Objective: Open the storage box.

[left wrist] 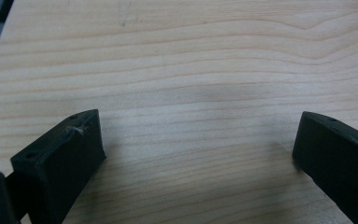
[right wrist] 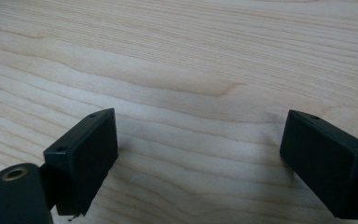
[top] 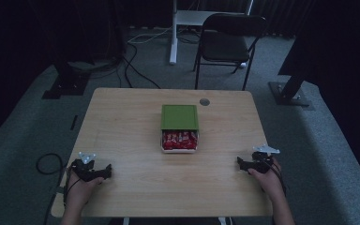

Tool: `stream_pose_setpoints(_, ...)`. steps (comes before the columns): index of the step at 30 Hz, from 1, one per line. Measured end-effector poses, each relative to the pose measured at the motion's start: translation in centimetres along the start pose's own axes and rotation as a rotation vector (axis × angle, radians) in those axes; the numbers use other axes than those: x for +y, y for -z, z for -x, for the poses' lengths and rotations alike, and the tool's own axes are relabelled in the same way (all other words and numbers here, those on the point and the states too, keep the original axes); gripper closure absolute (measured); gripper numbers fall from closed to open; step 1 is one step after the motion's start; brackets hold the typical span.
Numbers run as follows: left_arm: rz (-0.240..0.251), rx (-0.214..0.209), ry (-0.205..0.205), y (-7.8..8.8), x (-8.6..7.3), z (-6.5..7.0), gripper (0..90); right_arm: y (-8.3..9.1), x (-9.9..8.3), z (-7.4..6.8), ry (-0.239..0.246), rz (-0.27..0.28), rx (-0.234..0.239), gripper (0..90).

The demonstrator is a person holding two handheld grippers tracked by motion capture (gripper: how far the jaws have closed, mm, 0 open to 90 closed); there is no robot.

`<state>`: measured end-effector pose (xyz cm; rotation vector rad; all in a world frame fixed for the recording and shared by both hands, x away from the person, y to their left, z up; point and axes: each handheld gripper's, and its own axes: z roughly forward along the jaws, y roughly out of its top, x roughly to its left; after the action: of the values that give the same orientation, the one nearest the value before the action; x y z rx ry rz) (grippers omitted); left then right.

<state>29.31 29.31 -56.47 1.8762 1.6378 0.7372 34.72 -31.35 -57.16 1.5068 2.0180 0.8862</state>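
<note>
Sitting at the middle of the wooden counter (top: 122, 122), a white tray of red packets (top: 180, 140) lies half covered by a green lid (top: 180, 116) slid toward its far end. Well apart from it, the left gripper (top: 104, 171) and right gripper (top: 240, 162) rest near the counter's front corners. Both have fingers (left wrist: 70, 154) spread wide over bare wood, pinching nothing.

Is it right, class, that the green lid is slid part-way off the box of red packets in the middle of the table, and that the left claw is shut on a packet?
Not quite. The left claw is open on bare table, as the left gripper view shows. The rest holds: the green lid is slid part-way off the box of red packets mid-table.
</note>
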Motion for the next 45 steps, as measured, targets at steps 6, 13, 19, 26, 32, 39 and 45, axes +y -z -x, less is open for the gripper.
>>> stream_pose_setpoints(6, 0.017, 0.000, -0.065, 0.1, 0.1, 1.2, 5.2, 0.0, 0.0, 0.0, -0.001, 0.001, 0.001, 10.7)
stream_pose_setpoints(13, 0.056, -0.009, -0.135, 0.2, 1.2, 2.9, 5.2, 0.0, 0.0, 0.0, -0.001, 0.001, 0.001, 10.7)
stream_pose_setpoints(19, 0.060, 0.000, -0.221, 0.0, 1.9, 4.3, 5.2, 0.0, 0.0, 0.0, 0.000, 0.001, 0.001, 10.7)
stream_pose_setpoints(26, 0.082, -0.027, -0.279, 0.0, 2.5, 5.9, 5.2, 0.0, 0.0, 0.0, -0.001, 0.001, 0.001, 10.7)
stream_pose_setpoints(32, 0.144, -0.064, -0.350, -0.3, 3.1, 7.5, 5.2, 0.0, 0.0, 0.0, 0.000, 0.001, 0.001, 10.6)
stream_pose_setpoints(39, 0.186, -0.106, -0.415, -0.1, 3.6, 9.3, 5.2, 0.0, 0.0, 0.0, 0.000, 0.001, 0.001, 10.7)
stream_pose_setpoints(45, 0.221, -0.158, -0.478, 0.5, 3.9, 11.0, 5.2, 0.0, 0.0, 0.0, -0.002, 0.001, 0.001, 10.7)
